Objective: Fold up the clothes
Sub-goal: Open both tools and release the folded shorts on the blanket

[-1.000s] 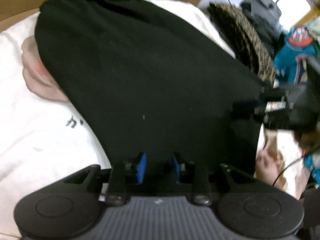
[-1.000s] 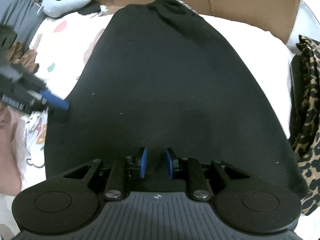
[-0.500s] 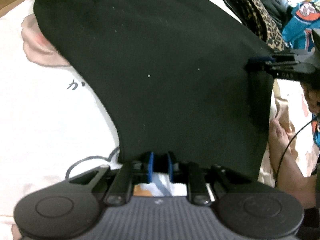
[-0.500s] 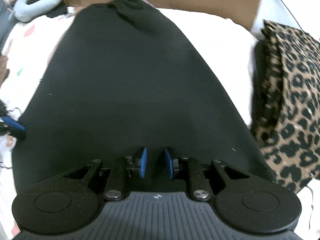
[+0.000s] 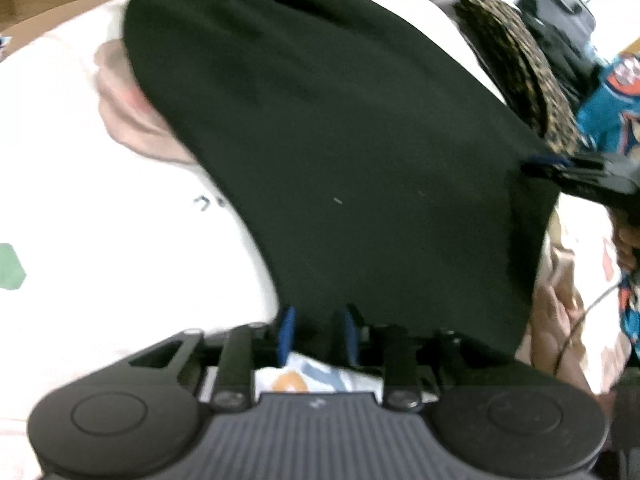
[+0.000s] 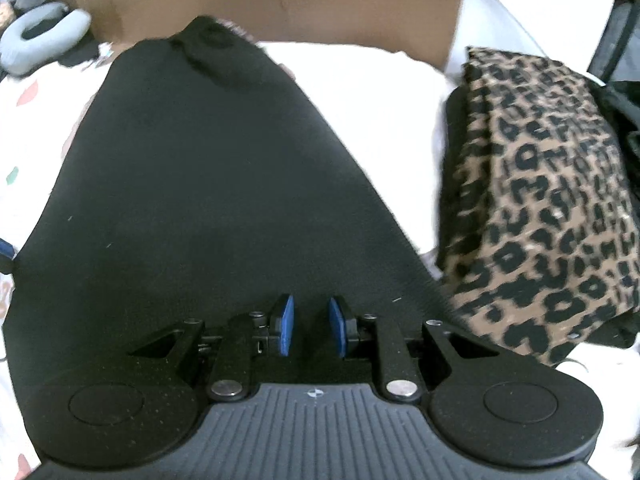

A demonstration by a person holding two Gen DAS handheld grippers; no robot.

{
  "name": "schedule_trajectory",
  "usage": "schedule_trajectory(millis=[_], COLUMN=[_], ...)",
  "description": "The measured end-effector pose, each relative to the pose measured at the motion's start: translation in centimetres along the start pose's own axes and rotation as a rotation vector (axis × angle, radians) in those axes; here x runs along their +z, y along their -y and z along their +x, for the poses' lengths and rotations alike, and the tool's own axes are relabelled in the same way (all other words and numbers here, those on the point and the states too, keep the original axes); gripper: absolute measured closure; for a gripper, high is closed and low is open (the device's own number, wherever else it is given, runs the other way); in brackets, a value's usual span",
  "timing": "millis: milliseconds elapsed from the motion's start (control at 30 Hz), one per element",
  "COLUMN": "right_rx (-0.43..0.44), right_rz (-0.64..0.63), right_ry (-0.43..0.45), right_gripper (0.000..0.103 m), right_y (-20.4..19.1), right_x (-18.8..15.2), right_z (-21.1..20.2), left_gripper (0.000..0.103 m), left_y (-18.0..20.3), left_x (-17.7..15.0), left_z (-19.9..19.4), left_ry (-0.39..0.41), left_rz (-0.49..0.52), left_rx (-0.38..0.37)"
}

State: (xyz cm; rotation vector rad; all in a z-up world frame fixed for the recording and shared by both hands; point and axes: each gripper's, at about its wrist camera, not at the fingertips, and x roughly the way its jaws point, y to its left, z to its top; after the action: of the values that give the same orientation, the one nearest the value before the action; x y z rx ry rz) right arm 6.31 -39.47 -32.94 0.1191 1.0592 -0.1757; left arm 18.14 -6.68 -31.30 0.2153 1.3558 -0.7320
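Black garment (image 6: 208,184) between both hand-held grippers' pads

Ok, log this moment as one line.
left gripper: shut on black garment edge | right gripper: shut on same edge | leopard-print clothes: beside, untouched

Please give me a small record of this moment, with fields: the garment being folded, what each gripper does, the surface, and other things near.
garment: black garment, spread out, near edge lifted
left gripper: at the garment's near corner; grip cannot be told
right gripper: at the near edge, blue pads apart; grip cannot be told
surface: white printed sheet
beside: folded leopard-print cloth, to the right, apart from the garment
behind: cardboard box
far left: grey neck pillow
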Motion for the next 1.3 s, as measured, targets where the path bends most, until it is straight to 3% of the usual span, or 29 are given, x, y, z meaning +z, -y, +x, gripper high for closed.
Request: schedule_trajectory(millis=[333, 467, 667, 833, 1033, 1300], right_rx=[-0.060, -0.052, -0.034, -0.018, 0.012, 0.066], right_rz=[0.028, 0.033, 0.041, 0.047, 0.043, 0.074], right_ry=[-0.017, -0.016, -0.010, -0.005, 0.034, 0.074], right_gripper=[0.076, 0.076, 0.076, 0.064, 0.064, 0.063], right_y=[2.8, 3.0, 3.1, 3.1, 3.2, 3.8], right_x=[-0.5, -0.7, -1.0, -1.2, -0.6, 0.9], right_z=[0.1, 0.0, -0.4, -0.7, -2.3, -5.6], left_gripper=[0.067, 0.067, 0.067, 0.067, 0.061, 0.055], left_y=[-1.4, -1.3, -0.5, 2.0, 5.6, 8.1], left_x=[1.2, 1.5, 1.9, 1.9, 1.5, -0.2], left_z=[2.8, 2.3, 0.8, -0.2, -2.3, -4.2], left_ry=[-0.010, 0.004, -0.045, -0.106, -0.035, 0.033], left_rz=[-0.042, -0.039, -0.055, -0.005, -0.053, -0.220], left_rx=[0.017, 0.019, 0.057, 0.098, 0.144, 0.166])
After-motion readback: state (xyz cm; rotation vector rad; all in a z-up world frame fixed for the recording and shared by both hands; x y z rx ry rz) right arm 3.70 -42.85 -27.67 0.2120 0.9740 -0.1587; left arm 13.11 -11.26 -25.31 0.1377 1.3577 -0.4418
